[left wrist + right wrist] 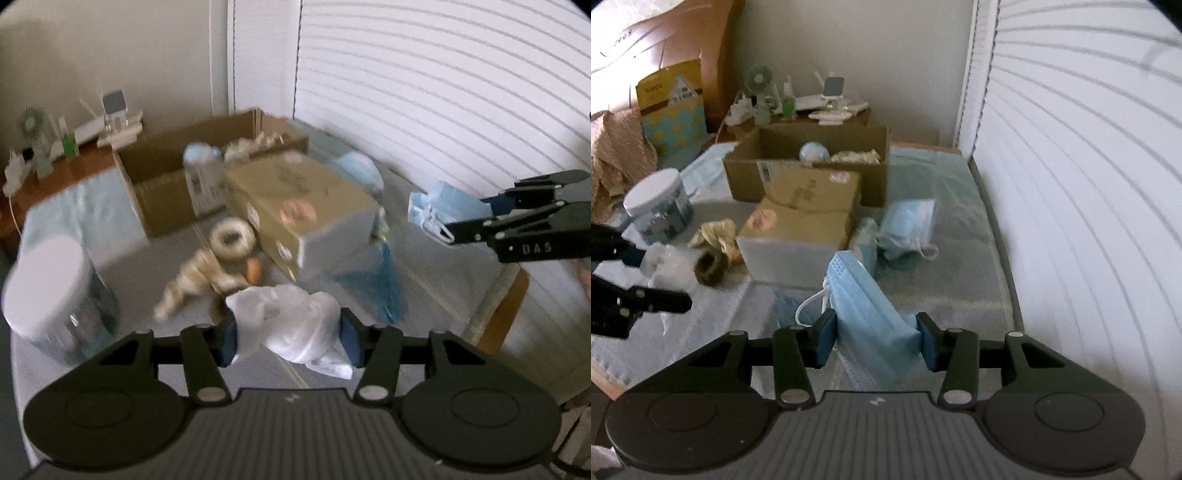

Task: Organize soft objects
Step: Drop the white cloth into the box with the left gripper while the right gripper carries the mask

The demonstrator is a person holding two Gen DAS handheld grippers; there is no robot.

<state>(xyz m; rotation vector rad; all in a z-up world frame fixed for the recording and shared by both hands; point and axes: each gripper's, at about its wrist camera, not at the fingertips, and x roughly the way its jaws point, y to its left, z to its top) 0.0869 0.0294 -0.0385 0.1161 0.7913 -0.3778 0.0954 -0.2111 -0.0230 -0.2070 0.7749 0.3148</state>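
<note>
My left gripper (pixel 288 338) is shut on a crumpled white plastic bag (pixel 291 325) and holds it above the covered table; it also shows in the right wrist view (pixel 665 266). My right gripper (pixel 875 338) is shut on a stack of blue face masks (pixel 868 306), seen from the left wrist view (pixel 447 208) at the right, above the table. An open cardboard box (pixel 166 177) stands at the back with soft things inside. A beige scrunchie (pixel 232 240) and a plush toy (pixel 195 284) lie on the table.
A closed tan box (pixel 295 206) lies in the middle, a white-lidded jar (pixel 55 299) at the left. More blue masks (pixel 908 225) lie beside the tan box. A dark scrunchie (pixel 709 267) lies by it. A window blind (pixel 1089 184) runs along the right.
</note>
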